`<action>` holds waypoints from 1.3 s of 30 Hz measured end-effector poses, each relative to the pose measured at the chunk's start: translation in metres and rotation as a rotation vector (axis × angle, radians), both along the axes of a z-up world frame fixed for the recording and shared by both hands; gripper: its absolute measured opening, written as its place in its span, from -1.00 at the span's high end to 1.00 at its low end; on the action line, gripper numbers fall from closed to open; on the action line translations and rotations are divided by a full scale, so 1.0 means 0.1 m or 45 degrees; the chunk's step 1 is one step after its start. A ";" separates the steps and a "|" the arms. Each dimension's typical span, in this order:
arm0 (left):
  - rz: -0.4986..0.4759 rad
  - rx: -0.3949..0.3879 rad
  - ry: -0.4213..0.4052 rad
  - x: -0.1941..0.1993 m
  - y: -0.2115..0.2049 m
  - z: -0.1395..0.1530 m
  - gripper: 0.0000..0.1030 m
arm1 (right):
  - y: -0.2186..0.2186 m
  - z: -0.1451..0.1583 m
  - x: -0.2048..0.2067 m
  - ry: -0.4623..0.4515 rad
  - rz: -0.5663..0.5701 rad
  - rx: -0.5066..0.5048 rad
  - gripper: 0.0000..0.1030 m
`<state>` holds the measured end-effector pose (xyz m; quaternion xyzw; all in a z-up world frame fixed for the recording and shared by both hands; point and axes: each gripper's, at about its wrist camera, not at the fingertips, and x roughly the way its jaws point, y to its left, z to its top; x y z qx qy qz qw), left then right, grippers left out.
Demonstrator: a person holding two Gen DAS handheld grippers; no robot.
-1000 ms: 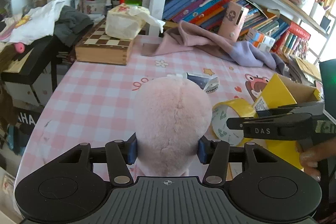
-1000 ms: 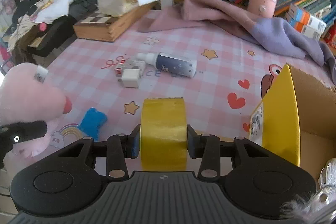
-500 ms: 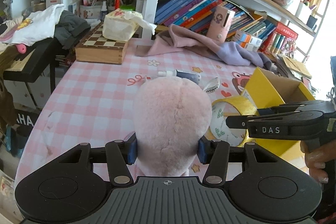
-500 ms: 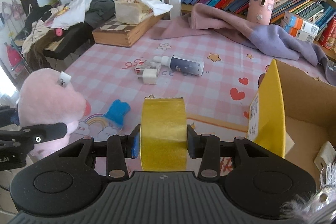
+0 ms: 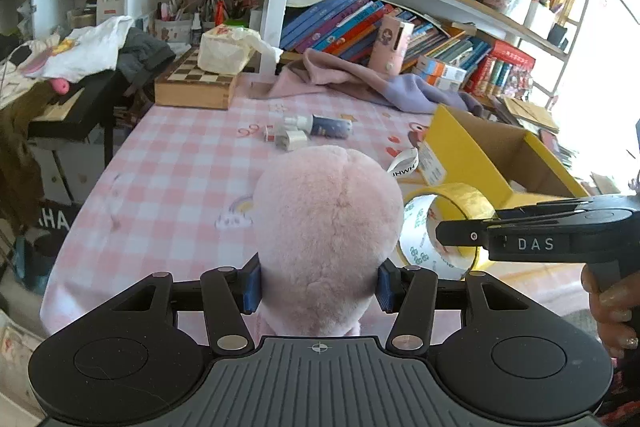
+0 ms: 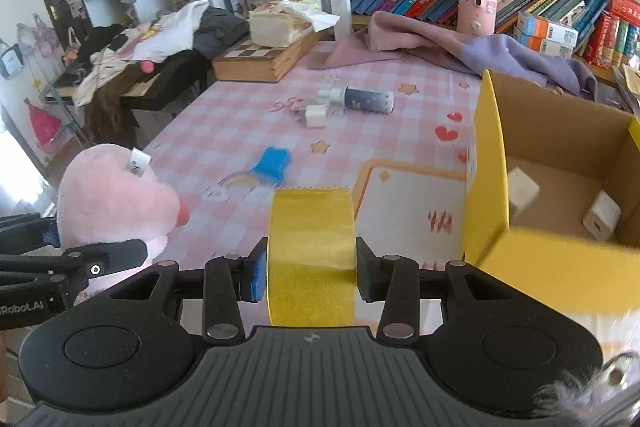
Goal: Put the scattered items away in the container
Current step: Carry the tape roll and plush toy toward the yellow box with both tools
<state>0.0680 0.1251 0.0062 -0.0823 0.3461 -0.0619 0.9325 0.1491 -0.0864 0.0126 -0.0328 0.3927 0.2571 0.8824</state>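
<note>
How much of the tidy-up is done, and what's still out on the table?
Started, not finished. Two white blocks already lie in the yellow box. In hand: the left gripper holds the pink plush, and the right gripper holds the yellow tape, both near the box. Left on the table: the bottle, a white plug and a blue piece.

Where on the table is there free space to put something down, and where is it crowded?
The checked cloth is bare along its left side, between the chessboard box and the near edge. Another bare patch lies between the blue toy and the yellow box. It is crowded around the bottle and white plugs, and at the back under the purple cloth.
</note>
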 end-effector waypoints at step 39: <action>-0.574 -0.089 0.055 -0.51 -1.02 -0.14 0.01 | -1.19 -0.03 -1.48 0.079 -0.509 -0.041 0.24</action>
